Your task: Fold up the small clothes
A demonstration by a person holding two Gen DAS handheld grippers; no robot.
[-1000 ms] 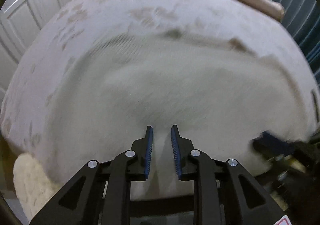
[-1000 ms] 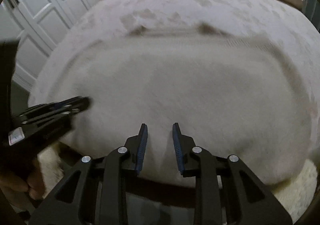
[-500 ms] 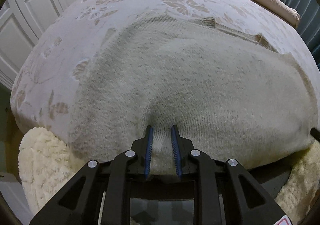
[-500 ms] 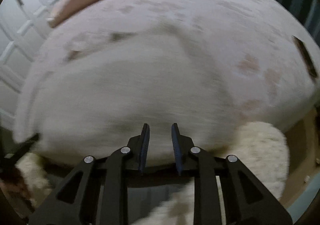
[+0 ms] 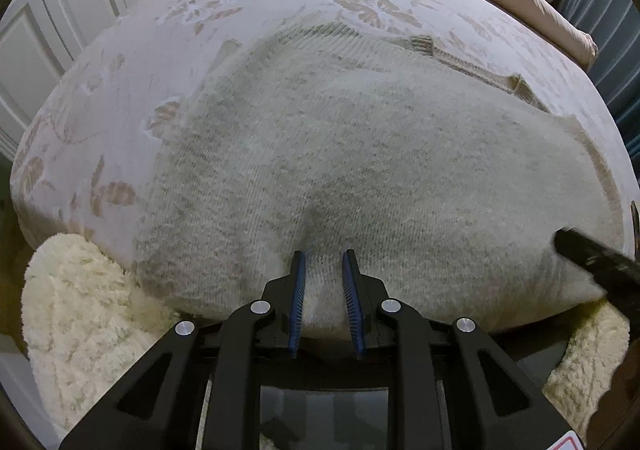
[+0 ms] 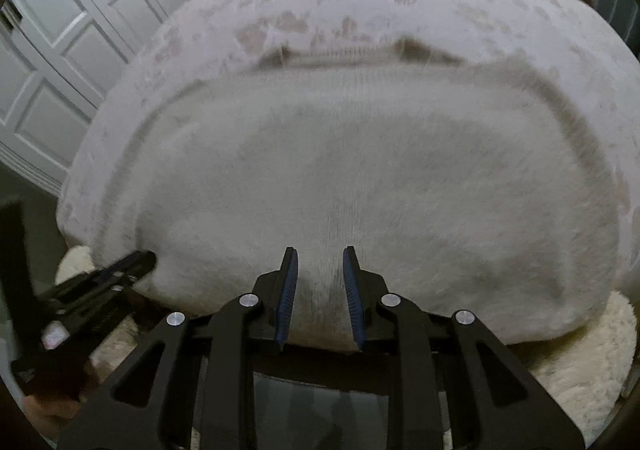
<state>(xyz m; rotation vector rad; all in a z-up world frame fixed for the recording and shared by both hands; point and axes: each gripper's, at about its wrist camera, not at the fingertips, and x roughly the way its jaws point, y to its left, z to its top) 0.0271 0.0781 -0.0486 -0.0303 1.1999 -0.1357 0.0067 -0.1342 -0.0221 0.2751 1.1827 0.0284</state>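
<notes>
Sweater: cream knitted sweater (image 5: 360,153) lies spread on the floral-quilted bed (image 5: 132,61), hem at six o'clock.
Left hand-held gripper (image 5: 323,270): narrow, pinching hem.
Right hand-held gripper (image 6: 320,270): narrow, pinching hem.
Risk: uneven lifting could skew the fold; loose knit may slip.

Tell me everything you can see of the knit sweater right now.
The sweater is cream, fuzzy knit with ribbed trim along its far edge. It lies spread on the floral bedspread, its near edge draping over the bed's front. The left claw pinches a puckered fold of that edge; the right claw straddles it farther right.
</notes>
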